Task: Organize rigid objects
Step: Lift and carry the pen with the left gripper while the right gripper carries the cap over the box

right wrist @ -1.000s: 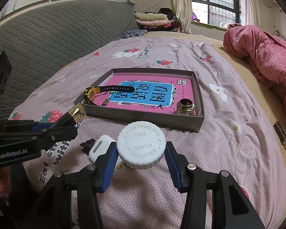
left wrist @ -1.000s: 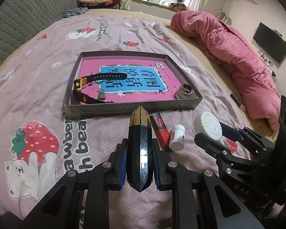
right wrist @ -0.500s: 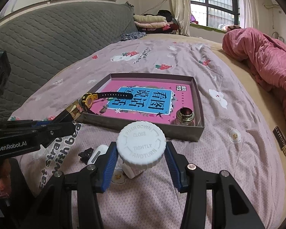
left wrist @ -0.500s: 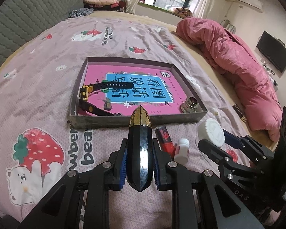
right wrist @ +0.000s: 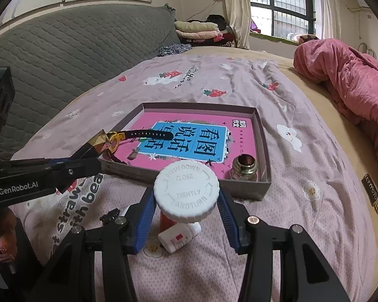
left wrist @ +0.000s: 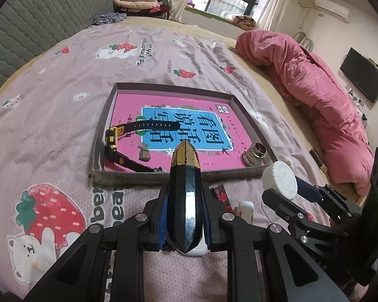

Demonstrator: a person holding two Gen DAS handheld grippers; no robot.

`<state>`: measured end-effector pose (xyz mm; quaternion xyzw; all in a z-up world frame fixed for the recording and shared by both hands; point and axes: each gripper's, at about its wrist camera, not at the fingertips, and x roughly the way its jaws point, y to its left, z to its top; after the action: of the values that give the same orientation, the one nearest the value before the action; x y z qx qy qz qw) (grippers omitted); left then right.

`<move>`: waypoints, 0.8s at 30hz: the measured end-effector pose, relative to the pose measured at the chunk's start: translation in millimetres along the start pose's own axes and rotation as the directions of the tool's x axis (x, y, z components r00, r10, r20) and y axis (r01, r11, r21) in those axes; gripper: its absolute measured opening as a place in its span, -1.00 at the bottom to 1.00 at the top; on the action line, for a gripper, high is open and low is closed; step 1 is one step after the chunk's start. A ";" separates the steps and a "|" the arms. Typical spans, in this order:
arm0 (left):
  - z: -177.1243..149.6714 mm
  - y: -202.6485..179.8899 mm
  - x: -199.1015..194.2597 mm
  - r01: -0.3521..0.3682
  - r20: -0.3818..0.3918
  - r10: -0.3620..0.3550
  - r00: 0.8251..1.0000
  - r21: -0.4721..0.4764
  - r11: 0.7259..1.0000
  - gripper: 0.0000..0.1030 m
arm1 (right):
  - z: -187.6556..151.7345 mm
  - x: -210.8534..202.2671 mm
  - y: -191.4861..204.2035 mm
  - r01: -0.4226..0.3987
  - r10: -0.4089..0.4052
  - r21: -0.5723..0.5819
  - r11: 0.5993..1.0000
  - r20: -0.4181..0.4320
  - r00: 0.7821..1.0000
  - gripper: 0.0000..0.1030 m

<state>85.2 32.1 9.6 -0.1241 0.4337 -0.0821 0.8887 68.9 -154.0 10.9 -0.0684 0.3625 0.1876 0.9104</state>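
Bed, box just ahead of both grippers. Done: watch, jar in box. Left gripper clenched on black tube; right gripper grasping white cap. Left: small bottle, red tube on bed beneath.

One tray, one watch, two white-capped bottles, one gold-tipped black case.

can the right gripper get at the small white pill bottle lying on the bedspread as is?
Probably not. The right gripper is shut on a white child-proof bottle cap, so its jaws are occupied. The small white pill bottle lies just below, unobstructed, but the cap must go first.
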 end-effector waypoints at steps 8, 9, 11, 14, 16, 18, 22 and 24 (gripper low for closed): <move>9.5 1.1 10.5 -0.015 -0.004 0.015 1.000 0.002 1.000 -0.56 | 7.0 10.8 1.4 -0.006 0.006 0.001 1.000 -0.003 1.000 -0.03; 10.5 1.5 11.3 -0.016 -0.003 0.016 1.000 0.000 1.000 -0.56 | 7.3 11.7 1.9 -0.006 0.006 0.001 1.000 -0.005 1.000 -0.03; 13.4 1.9 14.4 -0.016 -0.004 0.016 1.000 -0.001 1.000 -0.56 | 8.3 13.4 1.4 -0.004 0.004 0.003 1.000 -0.004 1.000 -0.03; 16.9 1.9 19.4 -0.023 -0.011 0.023 1.000 0.002 1.000 -0.56 | 9.8 16.3 0.5 -0.005 0.005 0.006 1.000 -0.005 1.000 -0.03; 19.5 2.2 23.7 -0.027 -0.014 0.027 1.000 0.002 1.000 -0.56 | 10.6 18.3 -0.3 -0.006 0.006 0.009 1.000 -0.007 1.000 -0.03; 22.2 2.3 26.7 -0.030 -0.015 0.030 0.999 0.002 1.000 -0.56 | 11.7 19.8 -1.2 -0.004 0.004 0.012 1.000 -0.008 1.000 -0.03; 28.2 4.0 32.9 -0.037 -0.018 0.037 0.999 -0.001 0.999 -0.56 | 14.5 23.5 -1.9 0.001 -0.001 0.012 1.000 -0.012 1.000 -0.03; 31.2 5.3 36.4 -0.033 -0.022 0.033 0.999 -0.011 0.999 -0.56 | 16.3 25.6 -2.6 0.007 -0.007 0.012 1.000 -0.012 1.000 -0.03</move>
<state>132.3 32.5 -0.8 -0.1212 0.4456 -0.0662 0.8845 97.4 -144.7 5.2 -0.0652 0.3689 0.1816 0.9092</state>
